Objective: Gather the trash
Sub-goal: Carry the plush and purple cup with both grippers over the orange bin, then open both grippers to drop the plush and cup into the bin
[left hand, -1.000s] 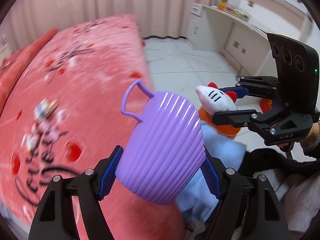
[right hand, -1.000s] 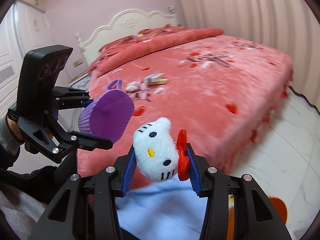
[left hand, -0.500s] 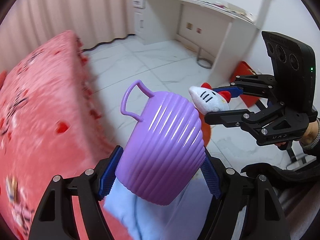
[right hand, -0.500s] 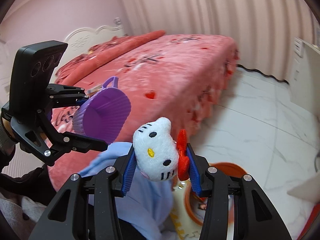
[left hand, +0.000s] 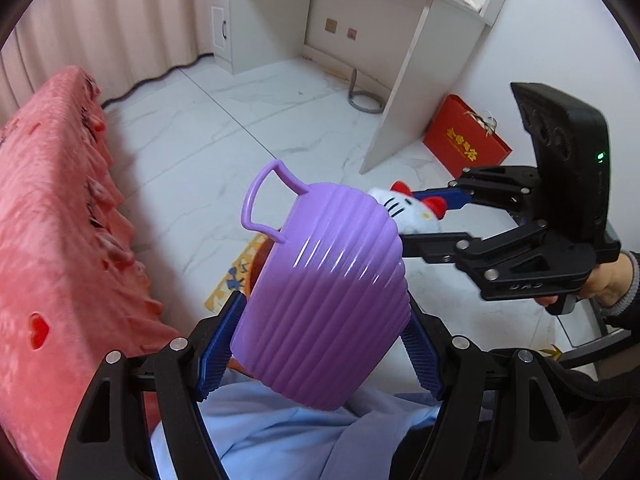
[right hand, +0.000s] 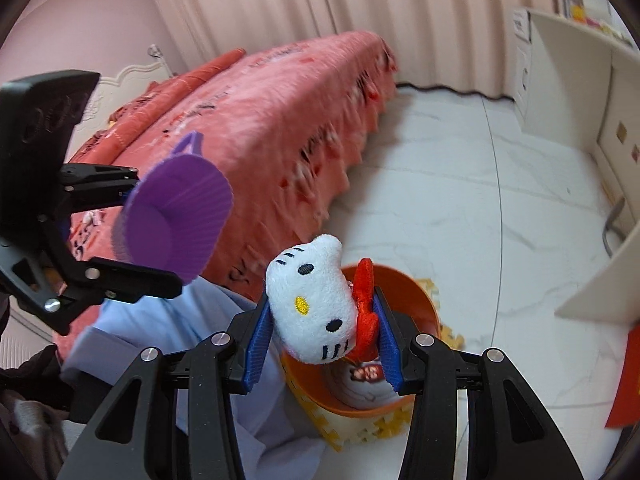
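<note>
Now the right gripper [right hand: 322,340] is clenched on the soft white plush cat head with red bow [right hand: 314,306], squeezing its sides; it seems light and yielding. Below the fingers stands an orange plastic bin [right hand: 416,308]. The left gripper [left hand: 320,354] clamps a ribbed purple plastic cup with loop handle [left hand: 326,304], stiff, perhaps slippery.

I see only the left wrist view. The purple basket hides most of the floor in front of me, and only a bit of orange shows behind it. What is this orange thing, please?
Observer: In the right wrist view it is an orange bin. It stands on the floor beside the bed, under the plush toy held in the right gripper.
Operator: The purple basket in my left gripper covers its opening. Is the bin empty?
Observer: No. Something white with red print lies inside it.
</note>
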`<state>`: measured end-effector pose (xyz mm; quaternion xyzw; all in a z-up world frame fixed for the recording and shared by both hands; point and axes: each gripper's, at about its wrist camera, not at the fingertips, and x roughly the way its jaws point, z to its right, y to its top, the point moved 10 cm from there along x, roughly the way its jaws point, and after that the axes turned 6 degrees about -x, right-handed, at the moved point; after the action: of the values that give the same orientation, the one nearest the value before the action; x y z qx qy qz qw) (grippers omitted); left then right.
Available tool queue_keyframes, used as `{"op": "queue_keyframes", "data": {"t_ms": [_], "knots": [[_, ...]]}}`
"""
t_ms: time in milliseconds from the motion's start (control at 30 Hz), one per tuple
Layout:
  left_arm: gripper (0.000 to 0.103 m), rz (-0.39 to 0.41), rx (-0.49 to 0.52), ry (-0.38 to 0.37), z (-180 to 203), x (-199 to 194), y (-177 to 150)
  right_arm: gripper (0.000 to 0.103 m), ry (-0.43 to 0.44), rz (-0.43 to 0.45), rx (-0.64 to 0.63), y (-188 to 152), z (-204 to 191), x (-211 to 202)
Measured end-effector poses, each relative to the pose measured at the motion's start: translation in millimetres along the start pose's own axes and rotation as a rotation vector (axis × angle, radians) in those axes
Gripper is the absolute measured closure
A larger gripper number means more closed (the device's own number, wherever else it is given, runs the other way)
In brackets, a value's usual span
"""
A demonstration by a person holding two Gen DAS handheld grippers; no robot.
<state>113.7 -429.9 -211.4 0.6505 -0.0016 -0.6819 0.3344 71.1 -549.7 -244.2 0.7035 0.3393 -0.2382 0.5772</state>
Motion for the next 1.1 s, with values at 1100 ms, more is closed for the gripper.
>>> {"op": "queue_keyframes", "data": {"t_ms": [1100], "knots": [[0.028,-0.148,-0.042,-0.027,-4,72,-5,0.042,-0.043,-0.050,0.144,-27,47,42]]}}
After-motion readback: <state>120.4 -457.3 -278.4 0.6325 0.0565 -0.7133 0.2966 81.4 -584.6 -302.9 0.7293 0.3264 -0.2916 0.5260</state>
